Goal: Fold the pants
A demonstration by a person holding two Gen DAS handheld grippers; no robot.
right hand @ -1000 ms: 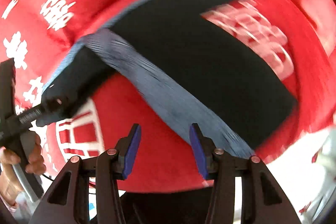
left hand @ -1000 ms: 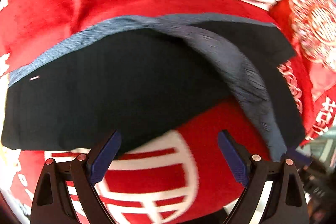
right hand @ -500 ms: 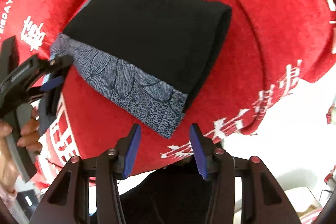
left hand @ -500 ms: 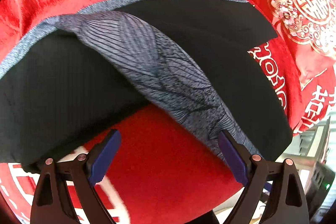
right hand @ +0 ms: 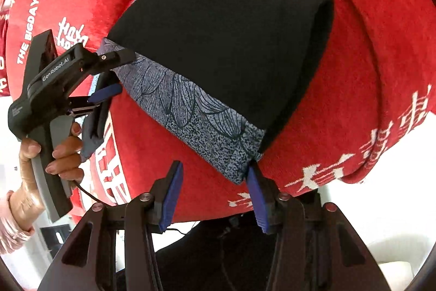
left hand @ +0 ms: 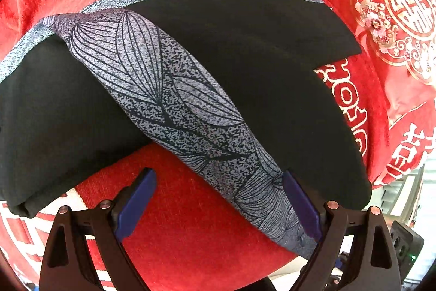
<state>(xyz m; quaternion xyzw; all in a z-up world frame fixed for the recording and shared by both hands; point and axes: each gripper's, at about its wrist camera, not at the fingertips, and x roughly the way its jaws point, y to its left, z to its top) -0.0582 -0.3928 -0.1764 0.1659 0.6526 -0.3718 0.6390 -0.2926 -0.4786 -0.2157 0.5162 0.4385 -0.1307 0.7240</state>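
Black pants [left hand: 267,78] with a grey leaf-patterned side band [left hand: 185,111] lie folded over on a red cloth surface. In the right wrist view the folded pants [right hand: 231,45] show the grey band [right hand: 196,116] along the near edge. My left gripper [left hand: 218,203] is open, its right pad touching the band's near end. It also shows in the right wrist view [right hand: 109,75], open at the band's left end. My right gripper [right hand: 215,192] is open, with the band's corner just above its right finger.
The red cloth [left hand: 190,231] with white characters covers the whole surface. A red embroidered cushion [left hand: 395,18] lies at the far right. The surface's front edge [right hand: 327,187] drops off close to my right gripper.
The pants have been folded over and now lie flat with the grey band near both grippers. Both views have steadied and moved closer. Both grippers stay open.
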